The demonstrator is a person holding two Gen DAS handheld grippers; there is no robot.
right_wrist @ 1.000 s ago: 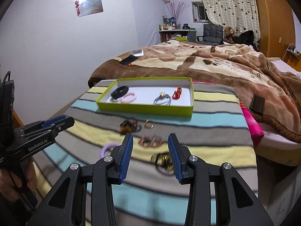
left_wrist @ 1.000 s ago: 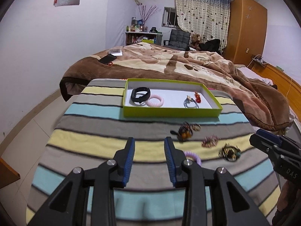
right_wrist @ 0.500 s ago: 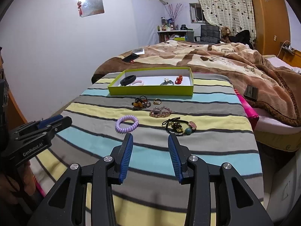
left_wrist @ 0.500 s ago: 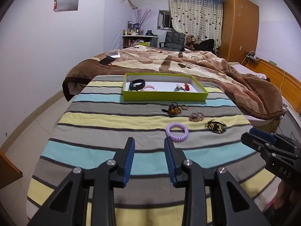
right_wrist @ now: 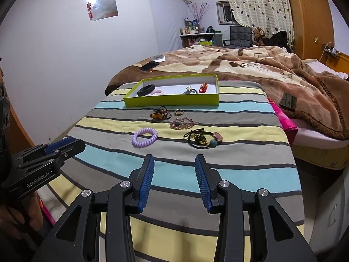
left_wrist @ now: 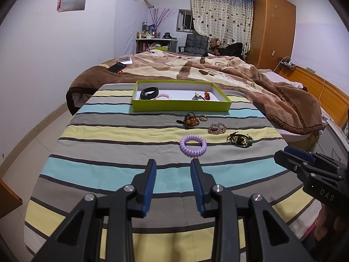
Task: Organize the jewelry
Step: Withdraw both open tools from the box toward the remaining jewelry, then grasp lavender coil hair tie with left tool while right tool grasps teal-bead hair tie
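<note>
A green tray [left_wrist: 181, 107] [right_wrist: 170, 101] at the far end of the striped cloth holds a black band [left_wrist: 149, 92], a pink coil, a silver piece and a red piece [right_wrist: 203, 87]. Loose on the cloth lie an amber bead bracelet [left_wrist: 189, 120] [right_wrist: 160, 113], a gold ring [right_wrist: 178, 112], a pink bead bracelet [left_wrist: 217, 128] [right_wrist: 182, 124], a purple coil hair tie [left_wrist: 193, 145] [right_wrist: 144, 137] and a black-and-gold hair tie [left_wrist: 240, 140] [right_wrist: 202, 139]. My left gripper [left_wrist: 173, 170] and right gripper [right_wrist: 174, 163] are open, empty, held short of them.
A bed with a brown blanket [left_wrist: 218, 72] lies behind the table, with a phone [left_wrist: 116, 67] on it. A pink cloth edge [right_wrist: 283, 118] and a dark object [right_wrist: 288, 101] sit at the right. Bare floor [left_wrist: 32, 135] is at the left.
Both grippers have pulled back and up from the jewelry, so the whole cloth and all loose pieces now show. Jaws stayed open. Nothing on the cloth moved.
</note>
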